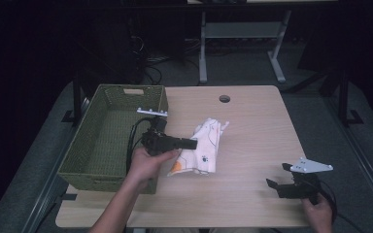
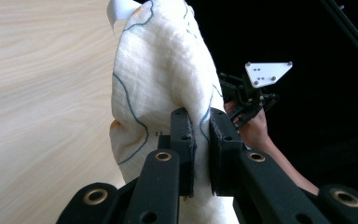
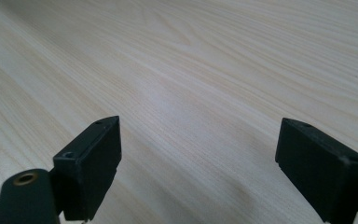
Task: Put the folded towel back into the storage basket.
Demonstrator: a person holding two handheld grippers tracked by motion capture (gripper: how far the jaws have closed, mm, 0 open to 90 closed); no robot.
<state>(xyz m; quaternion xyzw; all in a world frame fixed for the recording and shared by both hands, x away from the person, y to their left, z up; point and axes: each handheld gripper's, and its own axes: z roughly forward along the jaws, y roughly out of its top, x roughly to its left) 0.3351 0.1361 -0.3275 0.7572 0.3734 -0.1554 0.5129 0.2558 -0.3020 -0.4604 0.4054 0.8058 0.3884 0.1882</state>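
high view: the left gripper (image 1: 190, 143) pinches a white cloth with thin dark line drawings and an orange patch (image 1: 201, 148) by its left edge, about halfway along its length. the cloth is at the middle of the light wooden table (image 1: 252, 121), just right of the olive-green woven basket (image 1: 108, 141). its long axis runs from near the person up and slightly rightward, with a small white tag (image 1: 222, 125) at the far end and the orange patch at the near end. the left hand (image 1: 148, 162) comes in from the bottom, forearm angled up and right, and holds the gripper roughly level, pointing right. the right gripper (image 1: 278, 175) is near the table's front right corner, well apart from the cloth, pointing left, with the right hand (image 1: 318, 211) behind it.

left gripper view: the two black fingers (image 2: 182, 140) are pressed nearly together on a fold of the cloth (image 2: 158, 84), which bulges above and left of them and stretches away towards the top of the frame. the right gripper (image 2: 247, 100) appears farther off at the right.

right gripper view: the black fingers (image 3: 93, 163) stand spread wide, with bare wooden table (image 3: 191, 70) between them and nothing held.
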